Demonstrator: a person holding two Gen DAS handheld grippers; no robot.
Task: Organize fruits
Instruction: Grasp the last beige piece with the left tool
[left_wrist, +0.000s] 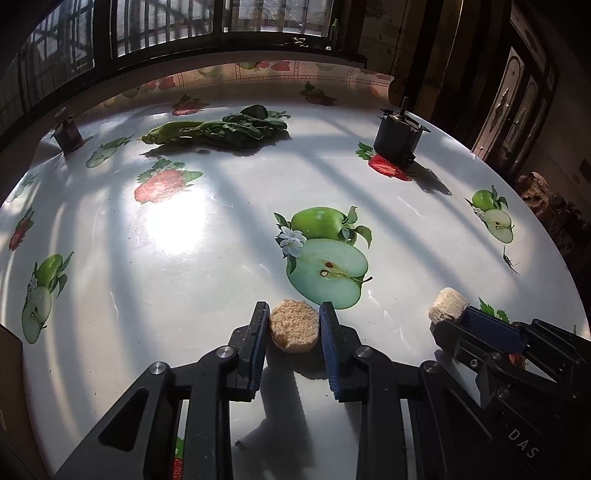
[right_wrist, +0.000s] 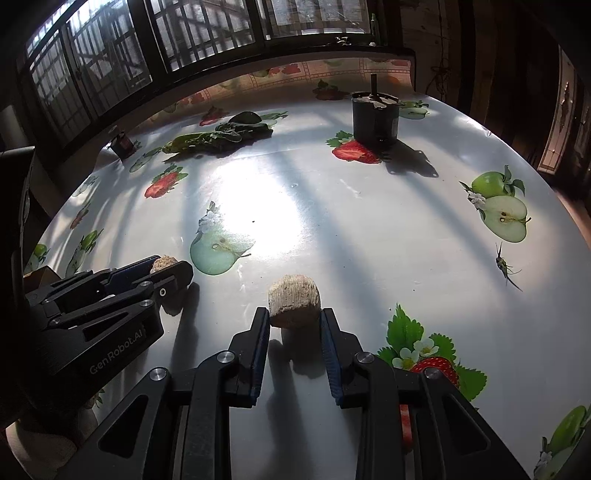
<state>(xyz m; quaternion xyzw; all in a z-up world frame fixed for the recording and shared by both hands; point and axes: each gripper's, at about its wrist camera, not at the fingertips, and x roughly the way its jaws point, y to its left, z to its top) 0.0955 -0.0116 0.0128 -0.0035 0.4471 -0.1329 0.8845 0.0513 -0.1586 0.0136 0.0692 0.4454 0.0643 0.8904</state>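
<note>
My left gripper is clamped on a round tan piece, held just above the fruit-print tablecloth. My right gripper pinches a pale ridged chunk the same way — both near the table's front edge. Judgement: the carry step is in hand. No bin or tray visible; next move calls for finding a spot to set them, perhaps away from the leafy greens.

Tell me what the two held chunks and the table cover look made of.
Left chunk: tan, crumbly and porous, perhaps a corn cob slice. Right chunk: pale, ribbed in rows, likely the same. Table cover: glossy printed plastic, judging by its glare.
</note>
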